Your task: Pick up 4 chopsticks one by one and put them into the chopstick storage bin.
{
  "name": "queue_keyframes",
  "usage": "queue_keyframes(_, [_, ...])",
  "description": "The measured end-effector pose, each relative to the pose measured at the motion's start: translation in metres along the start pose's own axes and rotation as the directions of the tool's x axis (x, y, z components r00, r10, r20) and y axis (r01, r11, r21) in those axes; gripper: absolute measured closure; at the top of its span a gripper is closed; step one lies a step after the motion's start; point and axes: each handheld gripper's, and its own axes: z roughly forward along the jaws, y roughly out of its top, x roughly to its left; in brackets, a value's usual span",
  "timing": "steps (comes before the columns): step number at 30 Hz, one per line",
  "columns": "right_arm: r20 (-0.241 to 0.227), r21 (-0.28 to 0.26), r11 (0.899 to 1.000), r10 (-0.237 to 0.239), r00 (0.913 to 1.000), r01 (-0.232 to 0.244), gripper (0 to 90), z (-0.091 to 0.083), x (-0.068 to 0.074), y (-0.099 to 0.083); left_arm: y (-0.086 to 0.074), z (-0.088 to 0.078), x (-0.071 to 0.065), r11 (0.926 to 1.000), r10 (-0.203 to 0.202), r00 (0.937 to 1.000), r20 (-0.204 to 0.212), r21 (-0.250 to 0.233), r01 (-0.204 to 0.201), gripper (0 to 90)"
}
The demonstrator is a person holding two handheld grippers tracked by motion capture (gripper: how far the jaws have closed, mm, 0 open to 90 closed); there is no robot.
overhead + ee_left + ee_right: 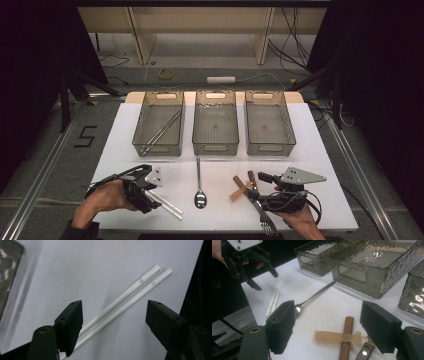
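Nearest to me, the left tool (150,196) hangs over the pair of white chopsticks (167,204) on the white surface (220,125), its jaws wide apart with nothing pressed between them. The chopsticks lie together, and their long axis runs diagonally between the jaws, so I think the tool must come down across them. The right tool (260,186), also apart, waits by the wooden-handled cutlery (245,187). Further away stand three trays (215,129).

White chopsticks (125,300) on a white table (320,150); smoky grey rippled bins (215,130); black claw (113,325) jaws.
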Motion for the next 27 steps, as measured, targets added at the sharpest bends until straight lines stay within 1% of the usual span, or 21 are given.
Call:
queue_keyframes(2, [0.0,0.0,1.0,0.0,1.0,0.0,29.2,0.0,0.0,0.0,-0.003,0.002,0.0,0.9999,0.009,0.9999,0.007,0.009,-0.009,30.4])
queue_keyframes(3, [-0.001,0.0,1.0,0.001,1.0,-0.001,29.1,0.0,0.0,0.0,-0.004,0.004,-0.001,0.9997,0.014,0.9999,0.006,0.019,-0.014,30.9])
queue_keyframes(4, [0.0,0.0,1.0,0.001,1.0,-0.001,29.2,0.0,0.0,0.0,-0.005,0.005,-0.002,0.9992,0.029,0.9996,-0.004,0.028,-0.028,31.2])
queue_keyframes(5, [0.0,0.0,1.0,0.001,1.0,-0.001,29.2,0.0,0.0,0.0,-0.007,0.006,-0.002,0.9993,0.03,0.9995,-0.006,0.024,-0.03,31.5])
queue_keyframes(6, [-0.001,0.001,1.0,0.001,1.0,-0.001,29.2,0.001,0.0,0.0,-0.009,0.007,-0.002,0.9992,0.032,0.9995,0.005,0.023,-0.032,31.7])
queue_keyframes(8, [0.0,0.003,1.0,0.001,1.0,-0.001,29.1,0.001,0.0,0.0,-0.012,0.008,-0.002,0.999,0.036,0.9993,0.007,0.027,-0.036,32.3])
queue_keyframes(9, [0.0,0.003,1.0,0.001,1.0,-0.001,29.1,0.001,0.0,0.0,-0.013,0.01,-0.002,0.9994,0.026,0.9996,0.008,0.022,-0.026,33.1])
queue_keyframes(11, [0.001,0.0,1.0,-0.002,1.0,0.002,29.1,0.001,0.0,0.0,-0.015,0.013,-0.001,0.9988,0.03,0.9995,0.012,0.039,-0.03,34.0])
queue_keyframes(13, [0.001,0.002,1.0,0.001,1.0,-0.001,29.1,0.001,0.0,0.0,-0.017,0.015,0.0,0.9968,0.046,0.9989,0.011,0.064,-0.047,35.2])
queue_keyframes(16, [0.001,0.003,1.0,0.0,1.0,0.0,29.2,0.001,0.0,0.0,-0.017,0.016,0.002,0.9957,0.054,0.9985,0.01,0.074,-0.055,38.6])
queue_keyframes(17, [0.0,0.003,1.0,0.001,1.0,-0.001,29.1,0.001,0.0,0.0,-0.017,0.017,0.002,0.9962,0.051,0.9986,0.014,0.071,-0.052,39.6])
queue_keyframes(19, [0.0,0.003,1.0,0.002,1.0,-0.002,29.1,0.001,0.0,0.0,-0.016,0.017,0.003,0.9946,0.066,0.9978,0.007,0.079,-0.067,41.7])
queue_keyframes(21, [0.0,0.003,1.0,0.003,1.0,-0.003,29.2,0.001,0.0,0.0,-0.015,0.017,0.003,0.9918,0.088,0.9959,0.017,0.091,-0.089,45.0])
queue_keyframes(23, [0.0,0.006,1.0,0.004,1.0,-0.004,29.2,0.001,0.0,0.0,-0.014,0.018,0.004,0.9917,0.091,0.9956,0.024,0.089,-0.093,46.7])
queue_keyframes(25, [-0.002,0.008,1.0,0.003,1.0,-0.003,29.2,0.002,0.0,0.0,-0.014,0.018,0.006,0.9898,0.106,0.994,0.029,0.093,-0.108,48.7])
queue_keyframes(26, [-0.002,0.008,1.0,0.003,1.0,-0.003,29.1,0.001,0.0,0.0,-0.014,0.019,0.006,0.9902,0.104,0.9941,0.031,0.09,-0.107,49.8])
queue_keyframes(27, [-0.001,0.005,1.0,0.004,1.0,-0.004,29.2,0.001,0.0,0.0,-0.013,0.019,0.007,0.9891,0.11,0.9935,0.031,0.095,-0.112,50.5])
